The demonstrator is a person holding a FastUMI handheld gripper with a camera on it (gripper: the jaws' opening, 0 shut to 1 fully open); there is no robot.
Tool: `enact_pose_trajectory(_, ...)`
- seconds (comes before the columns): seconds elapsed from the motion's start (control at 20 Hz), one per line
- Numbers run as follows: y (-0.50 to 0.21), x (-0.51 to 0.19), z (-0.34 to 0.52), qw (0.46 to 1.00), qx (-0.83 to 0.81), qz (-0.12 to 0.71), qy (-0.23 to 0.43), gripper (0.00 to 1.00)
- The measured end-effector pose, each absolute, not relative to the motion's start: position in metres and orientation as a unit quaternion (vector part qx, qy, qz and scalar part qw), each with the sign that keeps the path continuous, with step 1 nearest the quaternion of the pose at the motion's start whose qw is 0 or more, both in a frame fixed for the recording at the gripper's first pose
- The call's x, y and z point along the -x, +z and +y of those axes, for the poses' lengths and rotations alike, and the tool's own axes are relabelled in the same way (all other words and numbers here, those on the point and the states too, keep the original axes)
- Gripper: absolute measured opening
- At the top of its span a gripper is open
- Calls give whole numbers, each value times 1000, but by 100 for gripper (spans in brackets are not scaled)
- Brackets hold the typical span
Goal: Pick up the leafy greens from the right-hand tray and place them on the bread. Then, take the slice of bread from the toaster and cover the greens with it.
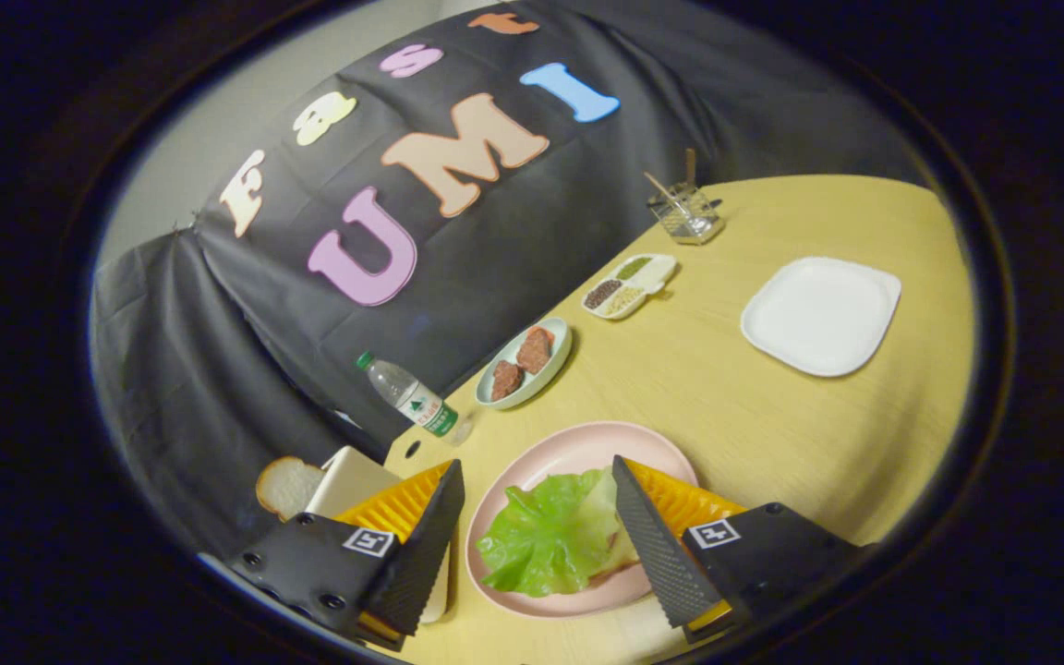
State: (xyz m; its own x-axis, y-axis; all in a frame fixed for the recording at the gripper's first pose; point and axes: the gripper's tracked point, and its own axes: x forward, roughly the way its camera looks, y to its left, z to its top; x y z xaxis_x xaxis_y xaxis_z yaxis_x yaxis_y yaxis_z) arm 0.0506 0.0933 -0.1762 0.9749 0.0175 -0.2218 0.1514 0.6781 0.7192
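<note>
We see the gripper (537, 517) tilted over a wooden table (735, 406), its fingers spread wide and closed on nothing. Between them lies the leafy greens (555, 540), a bright green, crinkled leaf resting on a pink plate (578, 443). A thin brown edge peeks out under the leaf's near side; we take it for the bread, though the leaf hides nearly all of it. Each finger mount carries a small square black-and-white marker, which we cannot read as text.

Beside the left finger stands a cream toaster (352, 480), partly hidden behind that finger, with a bread slice (287, 485) sticking up from it. Beyond the plate a clear water bottle (407, 395) with a green cap lies on its side; its green-and-white label is too small for us to read.

Farther along the table's edge sit an oval dish (525, 362) with two brown pieces, a divided tray (629, 286) of what look like small grains or seeds, and a wire holder (685, 214) with sticks in it. A white square plate (820, 316) lies apart, toward the right.
</note>
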Motion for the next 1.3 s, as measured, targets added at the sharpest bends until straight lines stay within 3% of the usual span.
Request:
enact_pose_trajectory(0.45,-80,-28,117,976,-162,115,-88,100)
enact_pose_trajectory(0.95,30,-48,248,992,-96,83,9,99)
enact_pose_trajectory(1.3,0,-77,327,987,-52,150,35,99)
